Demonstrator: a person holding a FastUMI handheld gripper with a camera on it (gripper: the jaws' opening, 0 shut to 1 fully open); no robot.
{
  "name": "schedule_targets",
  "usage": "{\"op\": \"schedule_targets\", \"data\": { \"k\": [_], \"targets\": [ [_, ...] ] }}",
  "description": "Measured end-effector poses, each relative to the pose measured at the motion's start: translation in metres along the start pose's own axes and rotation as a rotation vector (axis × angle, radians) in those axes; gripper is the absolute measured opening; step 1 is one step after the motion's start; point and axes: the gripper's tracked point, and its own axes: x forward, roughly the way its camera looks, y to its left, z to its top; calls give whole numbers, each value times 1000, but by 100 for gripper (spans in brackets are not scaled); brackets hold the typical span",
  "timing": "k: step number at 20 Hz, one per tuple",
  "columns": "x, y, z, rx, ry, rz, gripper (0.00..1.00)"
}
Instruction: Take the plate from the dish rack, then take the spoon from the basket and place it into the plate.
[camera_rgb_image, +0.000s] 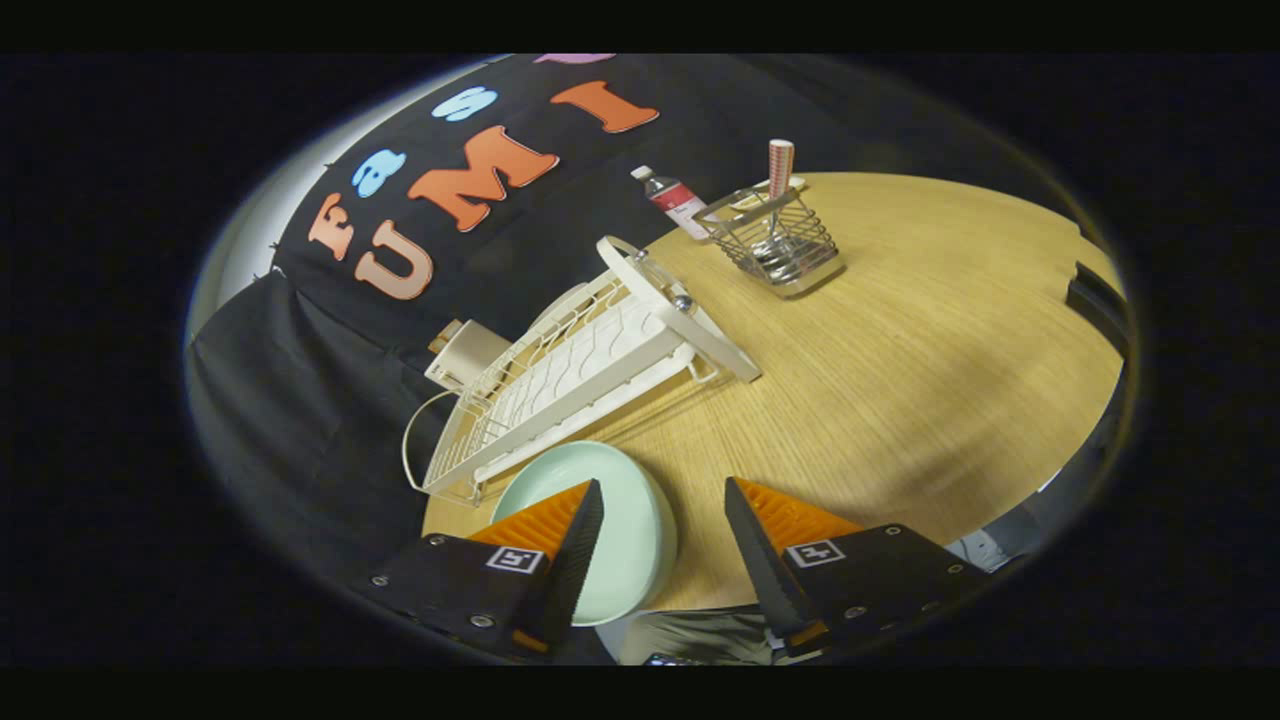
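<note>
A pale green plate lies flat on the wooden table, just in front of the white dish rack. My gripper is open above the table; its left finger overlaps the plate and the right finger hangs over bare wood. Nothing sits between the fingers. Far beyond them stands a wire basket holding a spoon with a striped red and white handle that sticks up out of it.
A small bottle with a red label stands behind the basket, at the table's far edge. A beige box sits behind the rack. Bare wood stretches between the plate, rack and basket.
</note>
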Motion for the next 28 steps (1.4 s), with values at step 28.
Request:
{"op": "schedule_targets", "data": {
  "k": [28],
  "targets": [
    [24,-80,229,-485,-413,-177,83]
  ]
}}
